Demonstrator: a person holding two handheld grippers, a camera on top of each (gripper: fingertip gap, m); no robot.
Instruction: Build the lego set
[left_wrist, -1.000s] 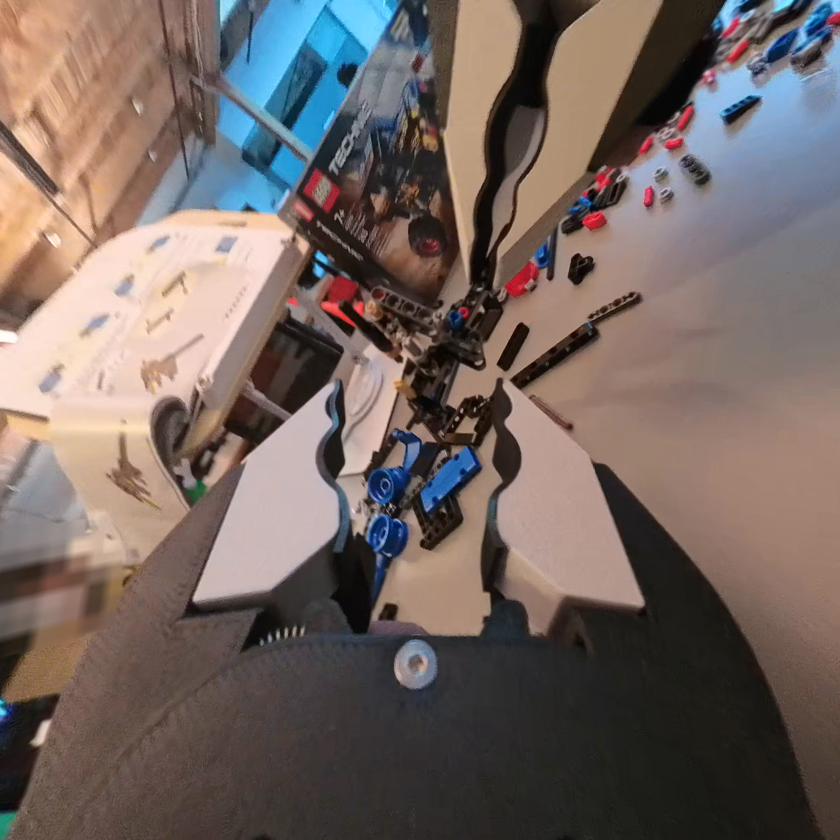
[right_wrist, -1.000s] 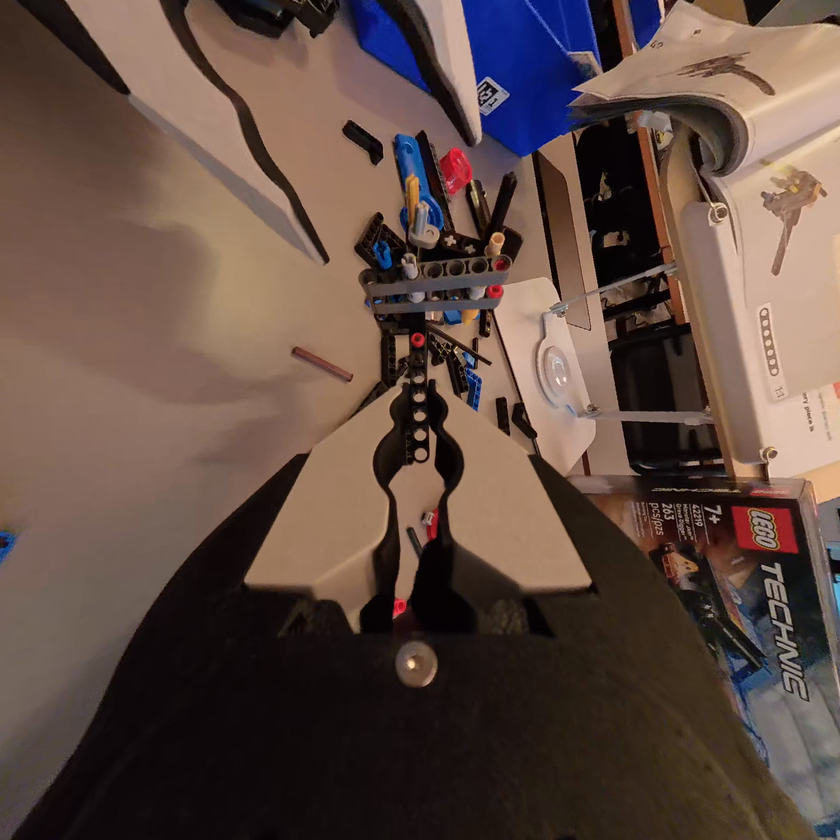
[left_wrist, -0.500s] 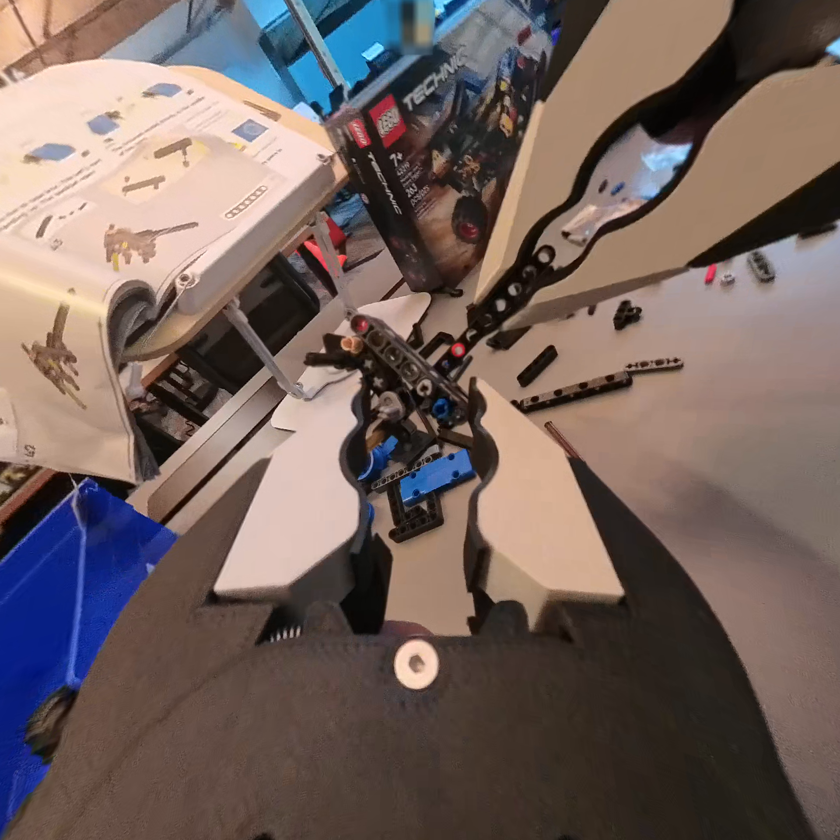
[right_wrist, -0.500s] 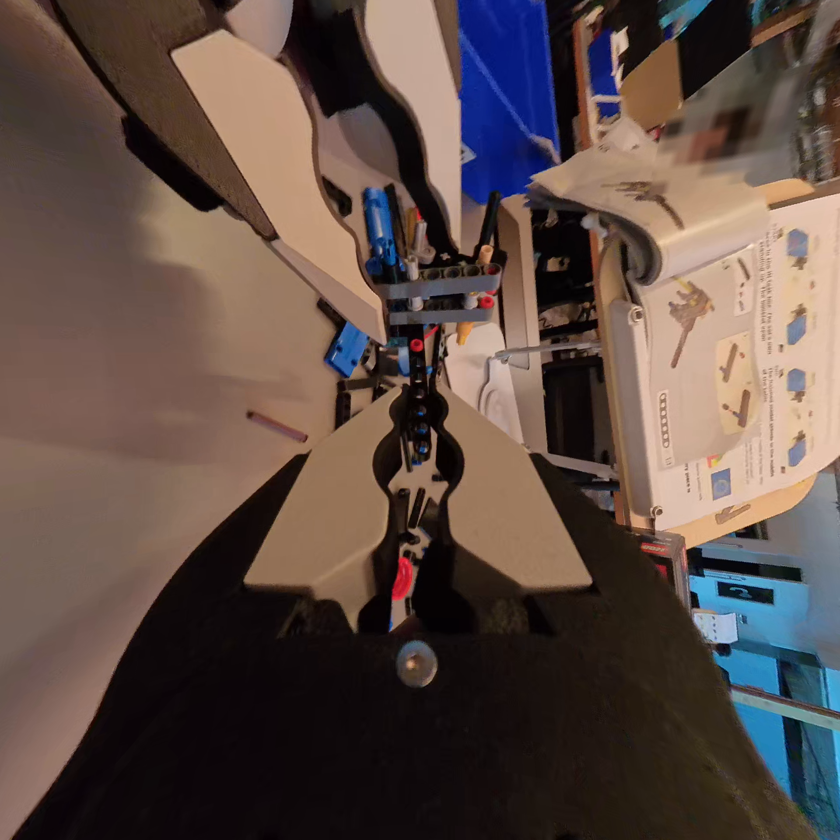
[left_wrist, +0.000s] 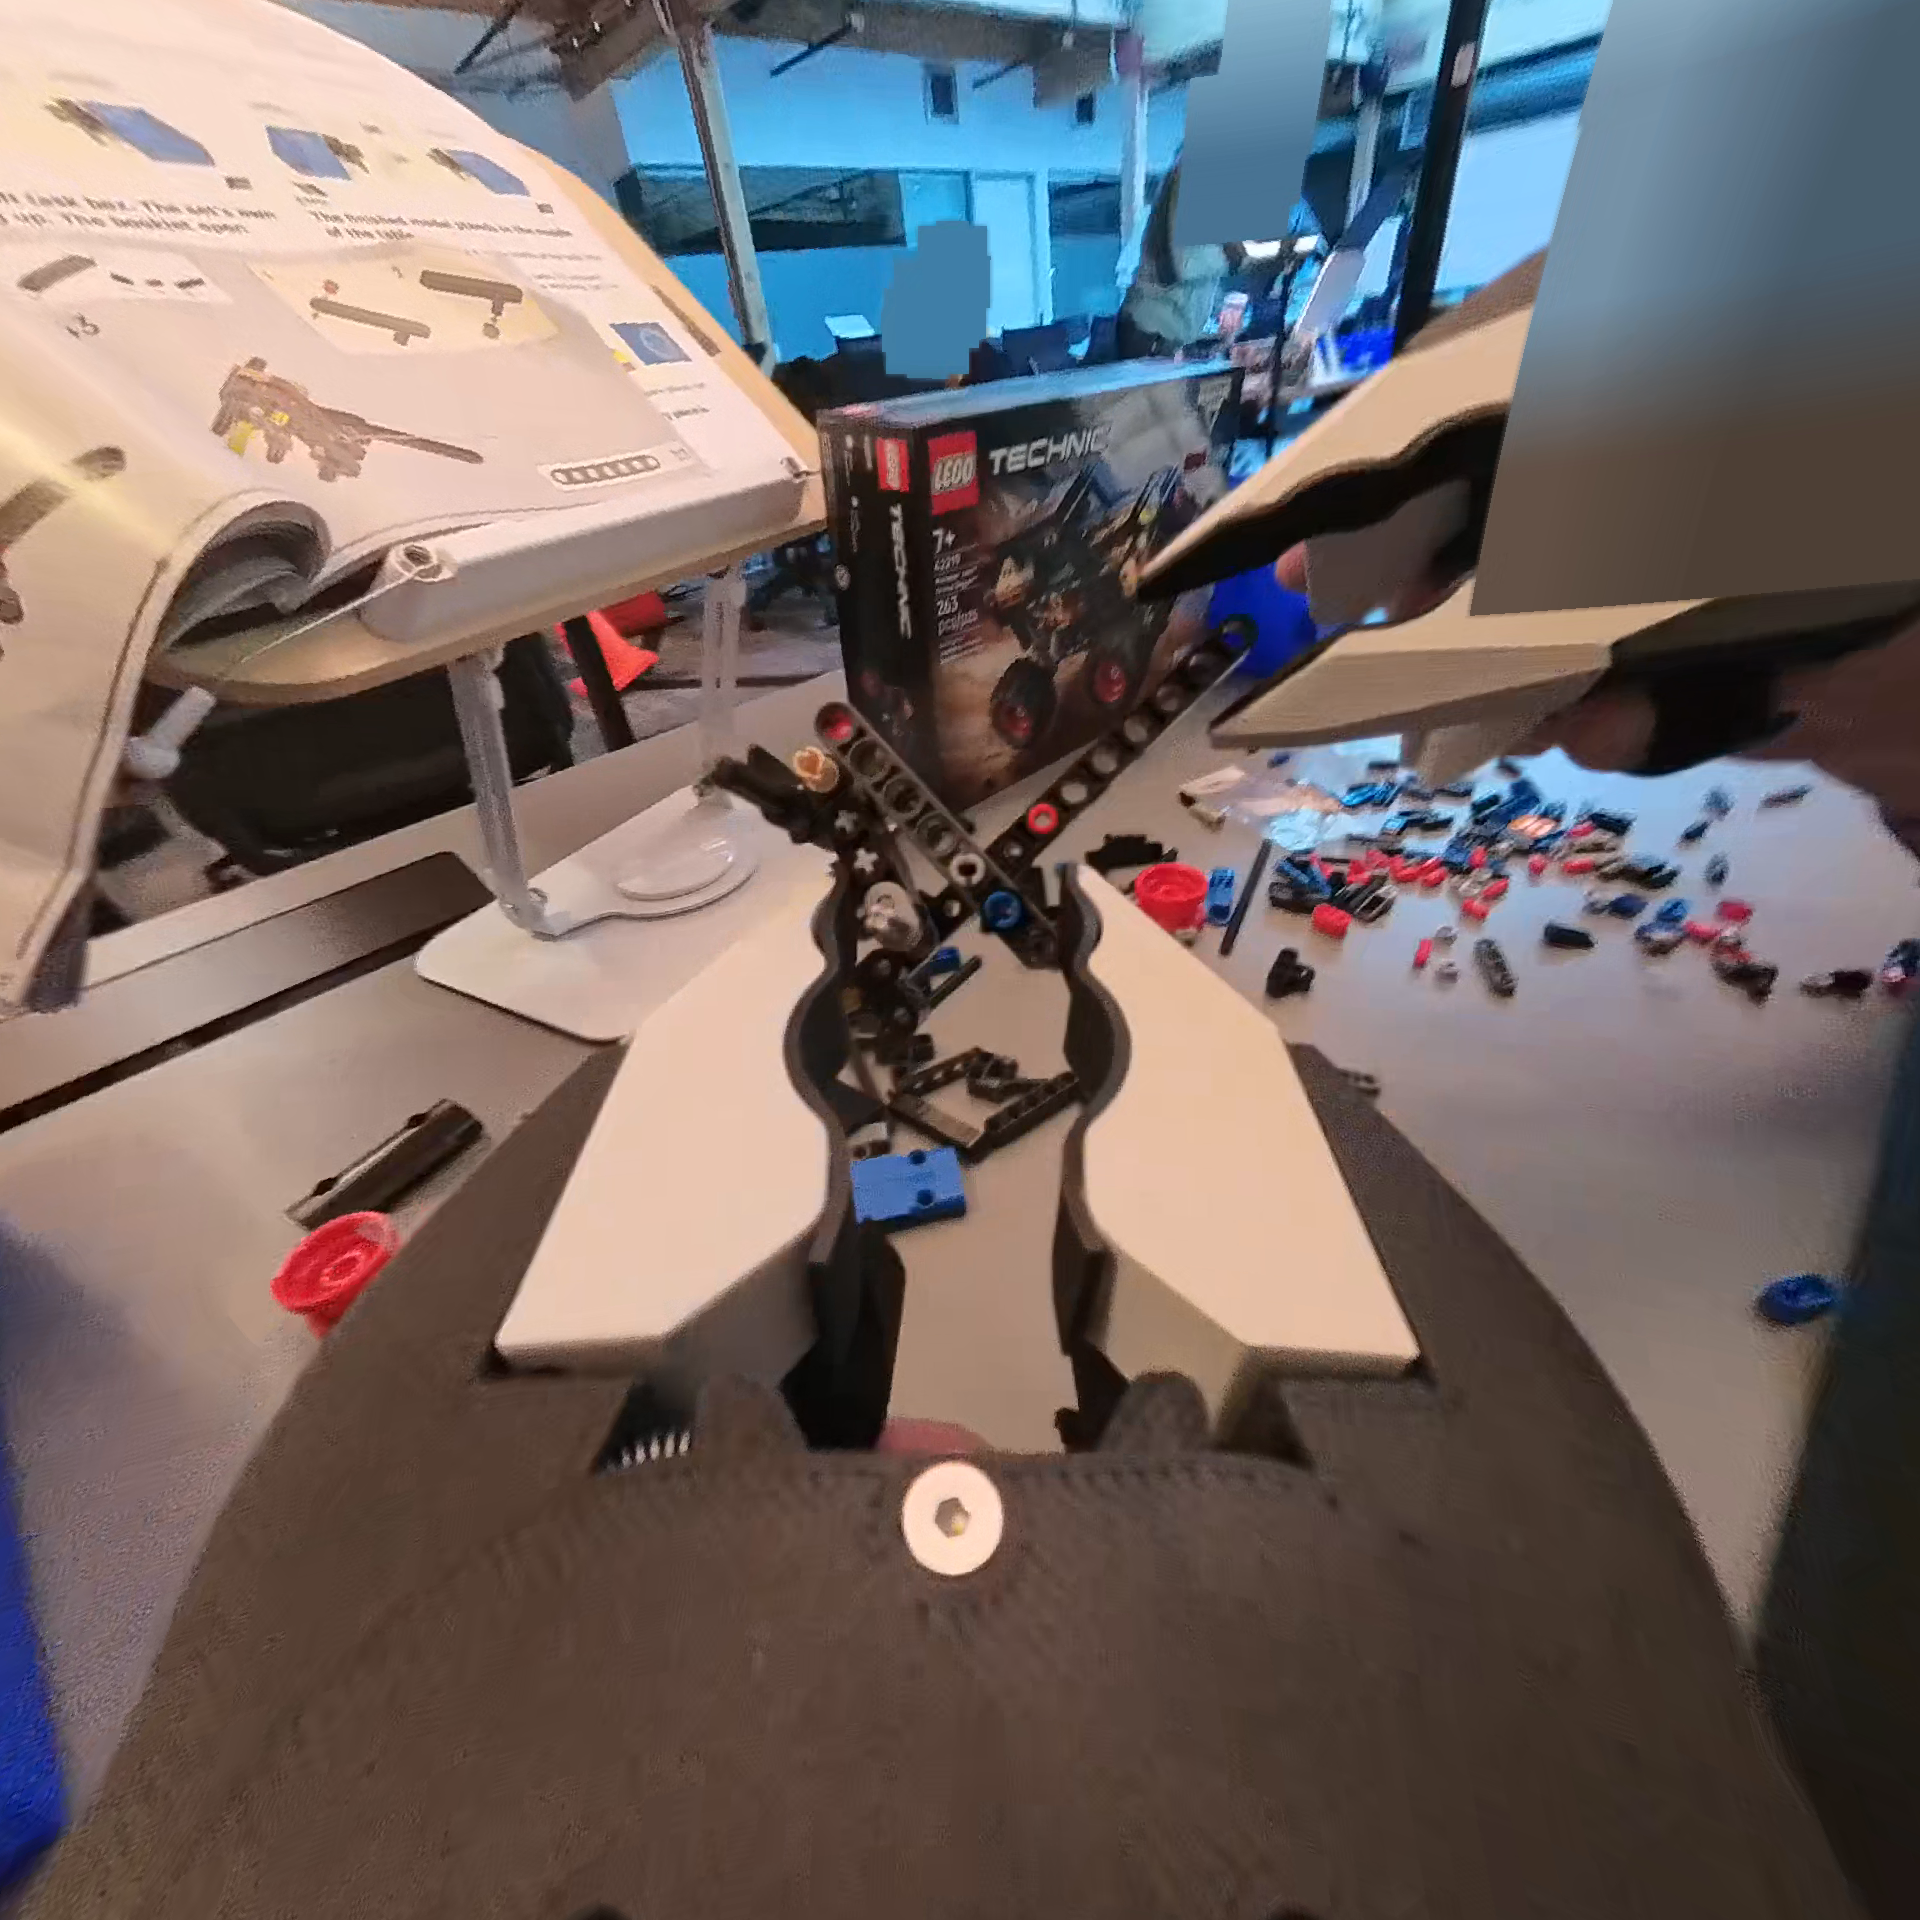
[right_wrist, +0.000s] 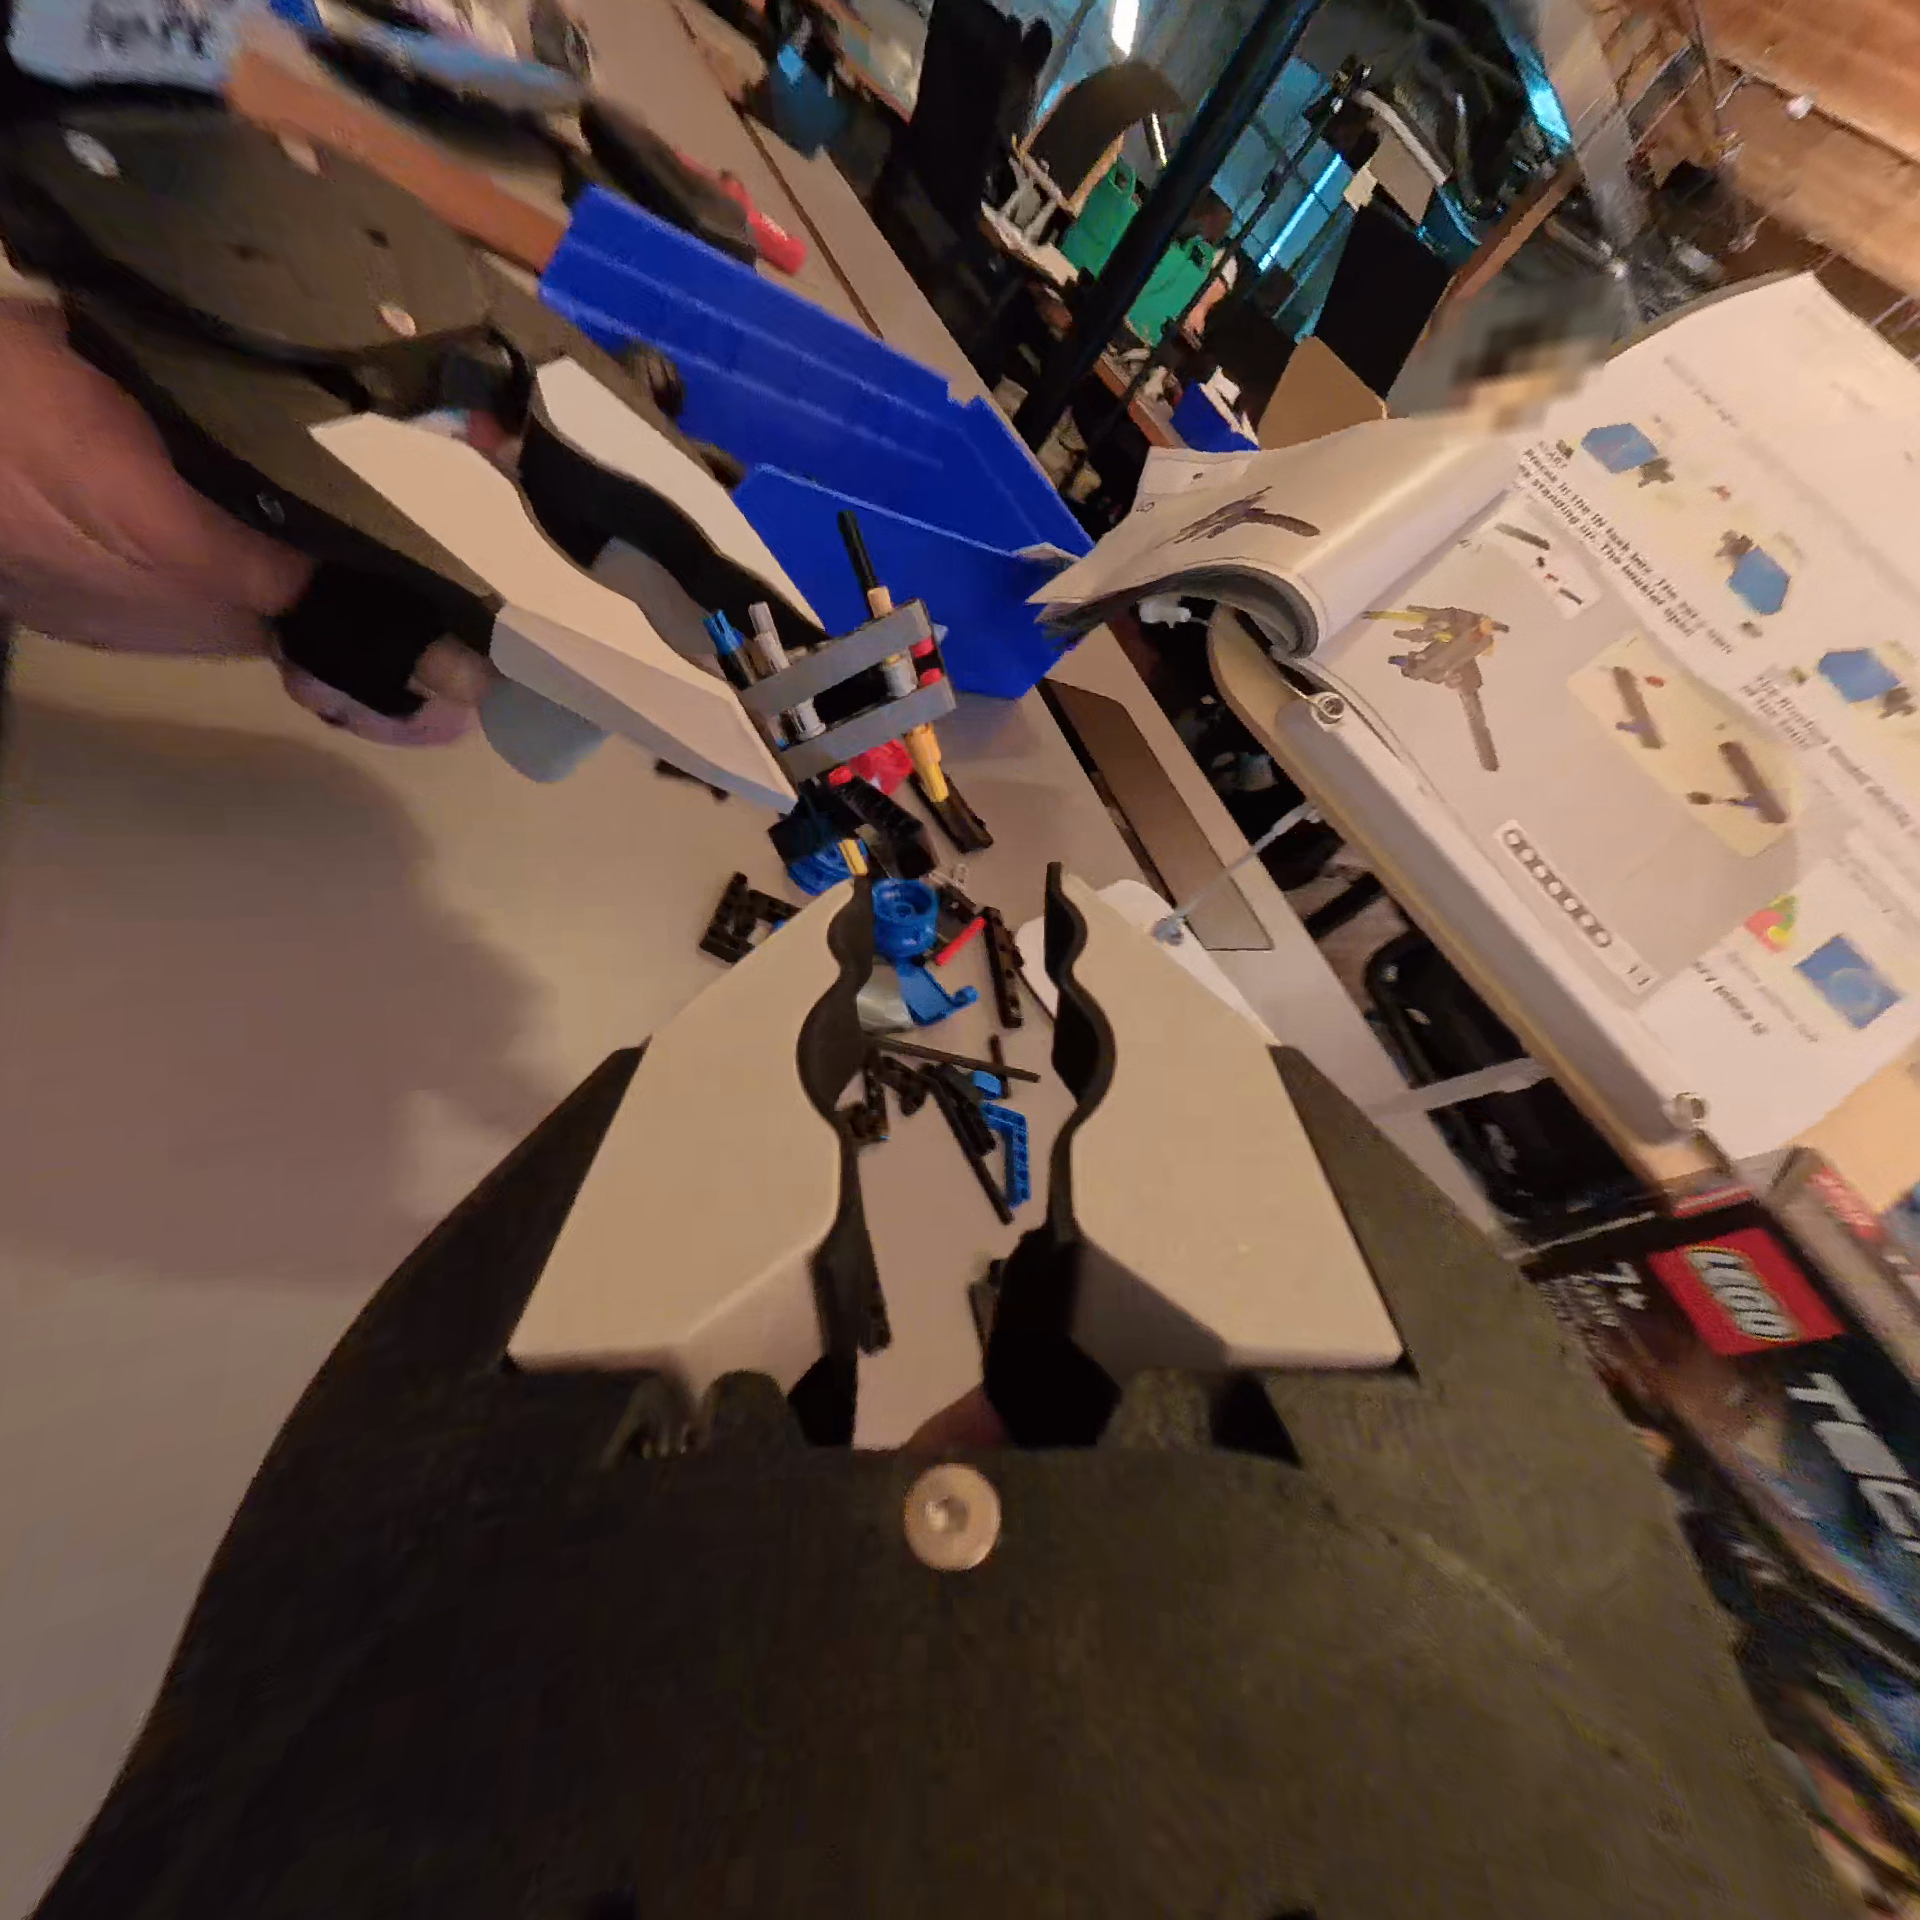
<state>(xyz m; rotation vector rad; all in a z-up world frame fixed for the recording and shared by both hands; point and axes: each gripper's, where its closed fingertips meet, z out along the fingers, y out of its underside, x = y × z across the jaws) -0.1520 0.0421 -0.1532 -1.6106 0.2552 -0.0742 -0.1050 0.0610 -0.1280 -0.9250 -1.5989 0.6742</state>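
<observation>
left tongs (left_wrist: 956, 914) are clamped on the grey frame (left_wrist: 914, 831), held up above the bench (left_wrist: 1558, 1143); right tongs (right_wrist: 951, 914) stand apart and empty over the loose pile (right_wrist: 935, 1081); the long black beam (left_wrist: 1132, 738) slants up-right from the frame toward the right tongs, so the right side looks nearer for the next press.

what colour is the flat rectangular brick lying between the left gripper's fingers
Blue. The flat brick shows best in the left wrist view, on the grey table.
</observation>
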